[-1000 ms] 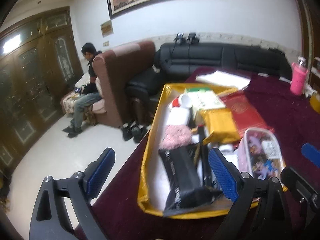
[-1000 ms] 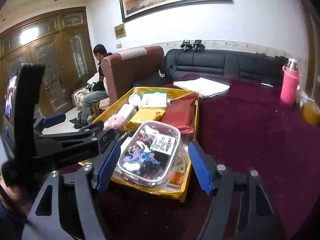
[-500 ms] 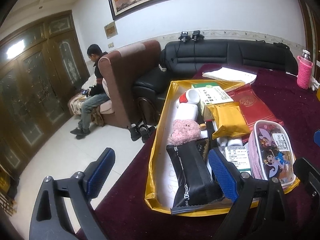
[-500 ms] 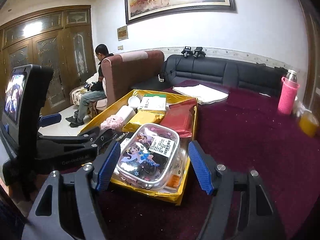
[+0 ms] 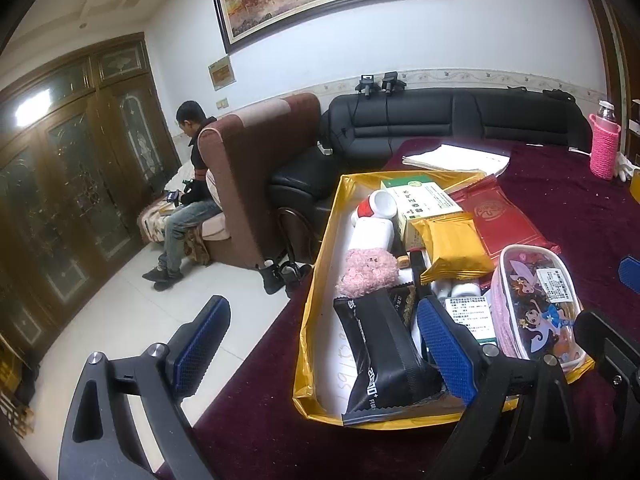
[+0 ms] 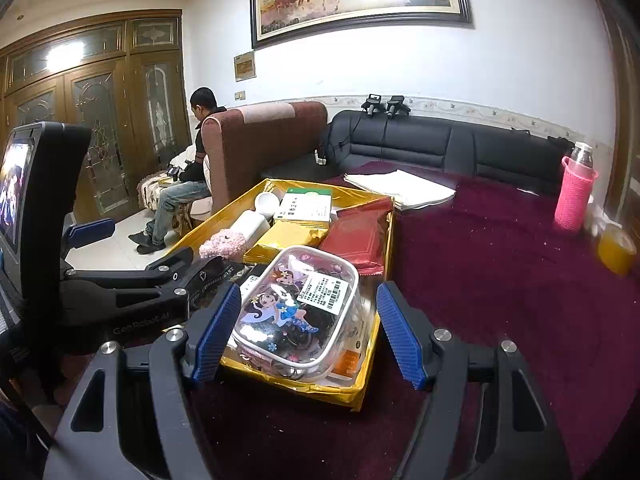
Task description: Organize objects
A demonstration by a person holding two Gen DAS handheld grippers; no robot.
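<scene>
A gold tray on the maroon table holds a black pouch, a pink plush, a white bottle, a yellow packet, a green-and-white box, a red packet and a clear cartoon pencil case. My left gripper is open and empty at the tray's near left corner, its right finger over the black pouch. My right gripper is open, its fingers either side of the pencil case, apart from it.
White papers lie beyond the tray. A pink-sleeved bottle and a yellow cup stand at the table's right edge. A brown armchair, a black sofa and a seated person are beyond the table's left edge.
Both grippers have drawn back and up from the tray a little. Jaws stay open. The tray's contents have not moved.
</scene>
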